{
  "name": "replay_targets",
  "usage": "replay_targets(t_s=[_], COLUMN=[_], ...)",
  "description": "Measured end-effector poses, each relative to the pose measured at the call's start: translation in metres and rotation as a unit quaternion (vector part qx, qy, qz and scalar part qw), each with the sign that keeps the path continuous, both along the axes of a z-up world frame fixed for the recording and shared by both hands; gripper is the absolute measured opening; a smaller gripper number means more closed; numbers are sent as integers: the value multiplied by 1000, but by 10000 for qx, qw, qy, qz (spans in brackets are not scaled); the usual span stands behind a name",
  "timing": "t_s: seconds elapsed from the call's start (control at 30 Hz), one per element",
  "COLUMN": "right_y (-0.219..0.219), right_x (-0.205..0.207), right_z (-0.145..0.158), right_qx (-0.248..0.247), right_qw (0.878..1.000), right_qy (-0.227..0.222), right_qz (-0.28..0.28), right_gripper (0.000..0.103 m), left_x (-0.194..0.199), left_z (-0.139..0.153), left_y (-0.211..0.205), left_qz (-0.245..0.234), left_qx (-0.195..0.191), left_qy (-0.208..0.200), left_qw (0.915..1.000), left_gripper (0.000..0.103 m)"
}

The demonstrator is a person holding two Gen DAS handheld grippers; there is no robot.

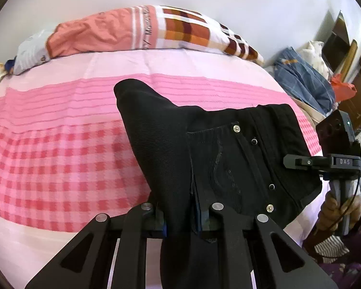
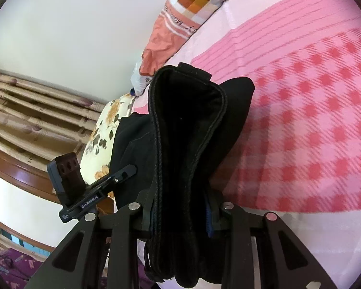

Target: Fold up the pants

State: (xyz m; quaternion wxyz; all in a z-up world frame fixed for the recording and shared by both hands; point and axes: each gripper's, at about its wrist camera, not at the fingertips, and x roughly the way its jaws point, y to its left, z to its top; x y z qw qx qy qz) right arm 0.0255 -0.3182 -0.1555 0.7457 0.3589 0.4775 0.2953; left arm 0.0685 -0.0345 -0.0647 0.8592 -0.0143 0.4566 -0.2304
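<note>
In the left wrist view, the left hand-held gripper (image 1: 181,219) was clenched on a bunch of the black pants (image 1: 228,149), the cloth pinched tight between its pads. The pants hung above the bed (image 1: 48,144), with the pocket, rivets and waistband spread toward the right. There the other hand-held gripper gripped the far edge of the cloth, with a hand (image 1: 334,213) around its handle. A pillow (image 1: 132,31) lay at the head of the bed and a heap of blue clothes (image 1: 303,77) sat off to the right.

In the right wrist view, the right hand-held gripper (image 2: 180,219) was closed on a thick stack of layers of the pants, seams and hem edges running up between its fingers. The bundle was raised over the checked bed cover, and the left hand-held gripper showed at lower left beside a flowered cushion (image 2: 103,130).

Judging by this, the pants were already doubled and were being carried held at both ends. The next move would call for lowering them flat onto the bed, keeping the edges lined up, before either grip let go.
</note>
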Motion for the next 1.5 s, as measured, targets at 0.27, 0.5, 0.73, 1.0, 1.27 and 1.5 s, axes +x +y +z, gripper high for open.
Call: replay_targets(t_s=[0.27,0.5,0.73,1.0,1.27,1.5], right_y=[40,72,102,135,159,177], right_x=[16,32,60,100,133,157], right_z=[7,11,17,18,17,11], right_qx=[6,-17,-19,32,74,70], right_qw=[9997,9990,9982,9976,9975,9974], right_qy=[-47,-71,-122,-117,-123,-82], right_qz=[250,449,587,676,697,716], right_gripper=[29,29,29,29,29,29], left_x=[10,21,39,70,101,126], left_z=[11,19,24,28,27,23], left_y=[32,65,97,127,152,168], left_qz=[255,500,736,967,1169,1297], left_qx=[178,242,286,454,524,572], left_qy=[-256,-413,-555,-685,-753,-747], left_qw=[9992,9976,9953,9919,9889,9871], left_gripper=[16,16,16,17,17,17])
